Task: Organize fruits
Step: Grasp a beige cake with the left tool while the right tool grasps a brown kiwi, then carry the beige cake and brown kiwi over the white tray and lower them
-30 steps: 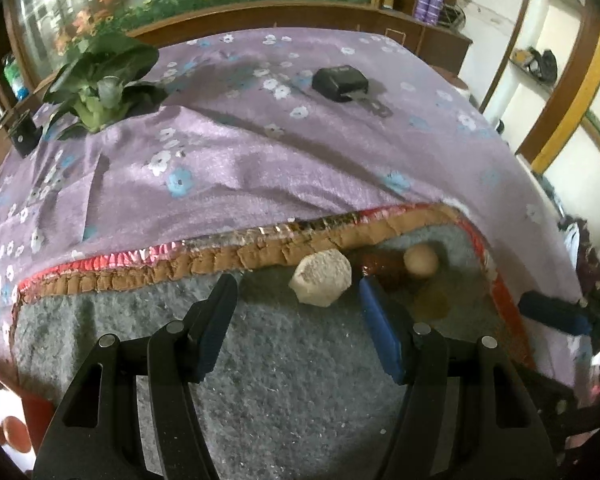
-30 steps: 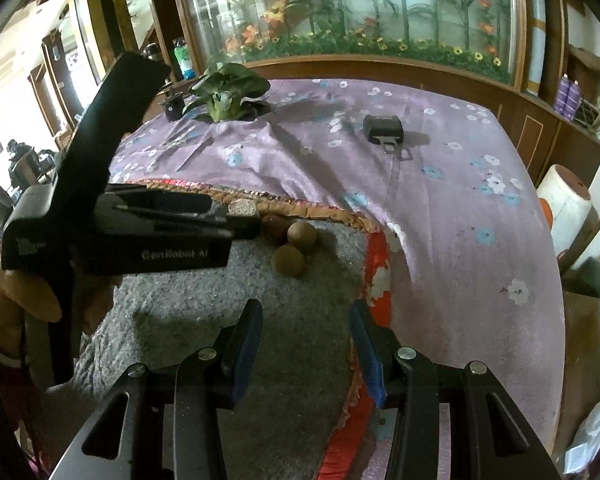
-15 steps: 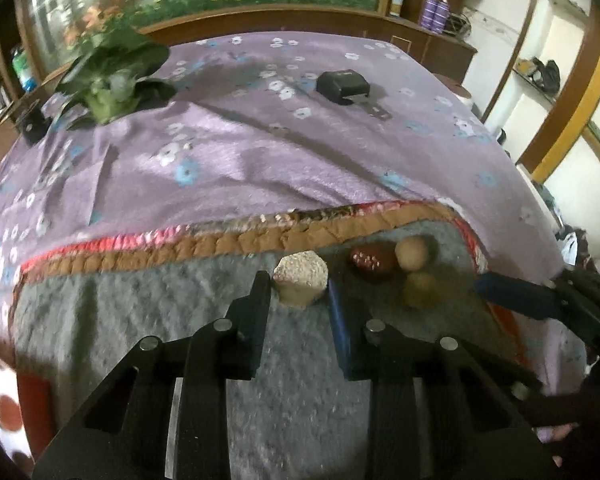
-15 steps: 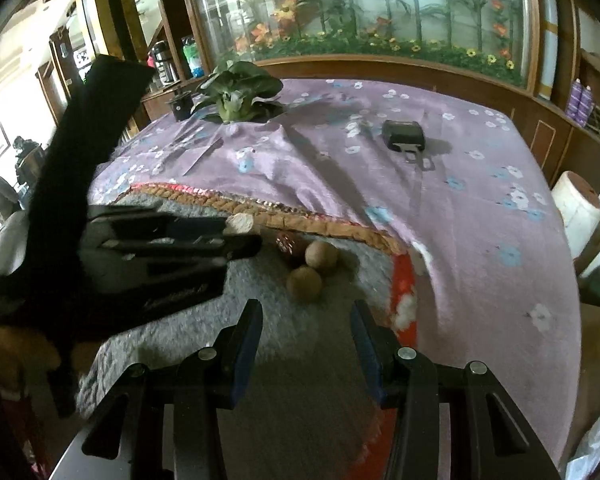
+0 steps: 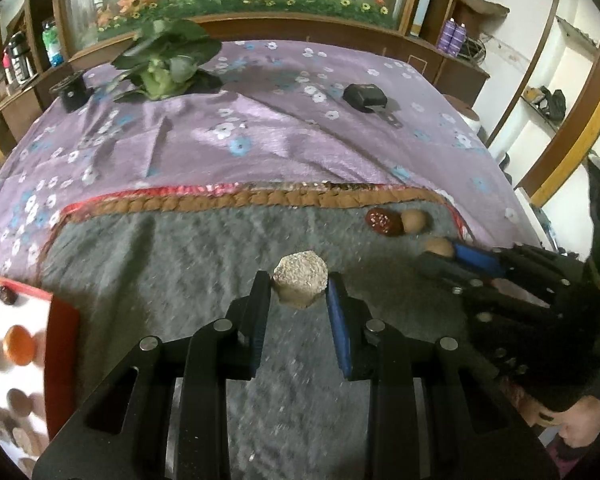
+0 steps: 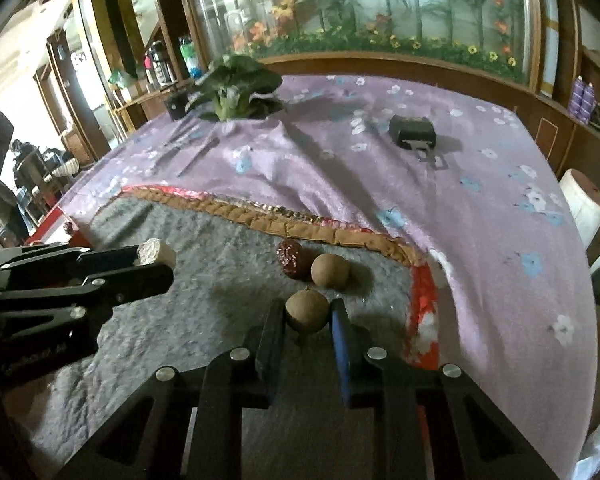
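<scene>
Left wrist view: our left gripper (image 5: pixel 300 300) clamps the pale chunk (image 5: pixel 300 285) over the grey mat (image 5: pixel 160 248); on the mat our right gripper (image 6: pixel 307 318) is closing onto a brown fruit (image 6: pixel 306 310).

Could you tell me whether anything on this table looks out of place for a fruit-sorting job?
Yes: the left gripper is shut on a pale, grainy, faceted block that looks more like a pressed cake than a fruit. Farther back, a black clip-like device and a leafy green vegetable lie on the purple floral cloth.

Both wrist views close over grey mat (image 5: pixel 188 248)
</scene>
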Tool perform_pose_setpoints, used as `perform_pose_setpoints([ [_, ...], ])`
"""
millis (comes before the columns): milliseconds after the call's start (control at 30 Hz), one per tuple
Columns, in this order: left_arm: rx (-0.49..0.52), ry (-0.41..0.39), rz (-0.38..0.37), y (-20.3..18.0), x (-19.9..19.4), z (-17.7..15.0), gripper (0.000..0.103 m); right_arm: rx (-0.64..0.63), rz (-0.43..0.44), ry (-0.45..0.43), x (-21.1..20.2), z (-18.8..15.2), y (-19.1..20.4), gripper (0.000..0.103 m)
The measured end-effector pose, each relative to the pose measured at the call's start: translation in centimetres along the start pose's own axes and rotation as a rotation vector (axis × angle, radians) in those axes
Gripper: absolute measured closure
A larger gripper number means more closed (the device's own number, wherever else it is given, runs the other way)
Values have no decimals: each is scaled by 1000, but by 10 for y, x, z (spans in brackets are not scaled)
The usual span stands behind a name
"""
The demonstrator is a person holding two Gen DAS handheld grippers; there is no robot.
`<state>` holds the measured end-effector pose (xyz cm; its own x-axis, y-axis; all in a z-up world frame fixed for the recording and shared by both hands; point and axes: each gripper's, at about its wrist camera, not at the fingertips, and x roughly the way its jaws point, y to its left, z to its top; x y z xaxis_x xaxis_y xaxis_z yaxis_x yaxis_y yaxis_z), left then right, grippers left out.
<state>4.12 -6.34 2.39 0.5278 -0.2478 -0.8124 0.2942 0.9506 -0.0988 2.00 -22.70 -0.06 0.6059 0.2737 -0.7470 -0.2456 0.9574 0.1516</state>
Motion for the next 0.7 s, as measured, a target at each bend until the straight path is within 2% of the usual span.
perform_pose_setpoints([
  [167, -27, -17, 19, 12, -21, -12, 76, -10, 30, -19, -24, -10, 20, 81],
  [267, -37, -32, 42, 21, -35, -20, 76, -44, 57, -34, -35, -16, 45, 81],
  [700, -102, -95, 173, 79, -87, -51, 76, -162, 180, -52, -45, -18, 139, 81],
])
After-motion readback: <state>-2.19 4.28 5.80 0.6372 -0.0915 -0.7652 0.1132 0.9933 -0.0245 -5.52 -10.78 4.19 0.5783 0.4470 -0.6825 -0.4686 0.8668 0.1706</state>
